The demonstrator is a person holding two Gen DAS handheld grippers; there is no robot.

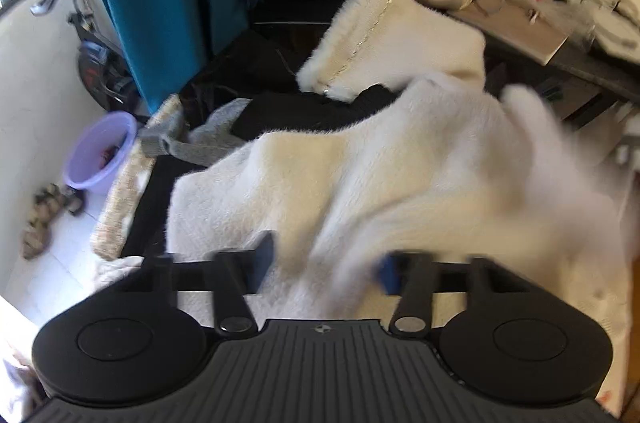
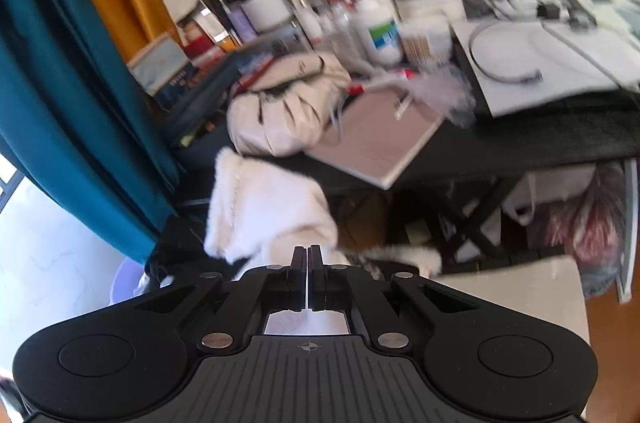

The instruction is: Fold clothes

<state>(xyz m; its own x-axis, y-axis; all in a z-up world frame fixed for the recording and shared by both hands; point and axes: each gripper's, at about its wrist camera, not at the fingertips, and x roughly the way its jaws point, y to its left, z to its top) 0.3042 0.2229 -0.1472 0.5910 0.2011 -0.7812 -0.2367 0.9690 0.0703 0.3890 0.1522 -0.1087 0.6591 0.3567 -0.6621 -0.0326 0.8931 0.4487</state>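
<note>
Left tool [image 1: 326, 263] spread over white fleece [image 1: 360, 175]

We see the left gripper [image 1: 326, 263] as a matte black body with a ribbed grey-black centre plate bearing a small cross-in-circle mark, and to either side of that plate sits a round black housing with a shallow circular recess. From the plate's upper corners two black link arms run forward off silver round pivot pins, ending in fingers with blue pads [image 1: 388, 273], the right one blurred. The right gripper [image 2: 307, 277] has the same black build, ribbed plate, cross mark and round housings, with more small silver pins along its linkage ahead of the plate and thin black fingers [image 2: 298, 263].
</note>
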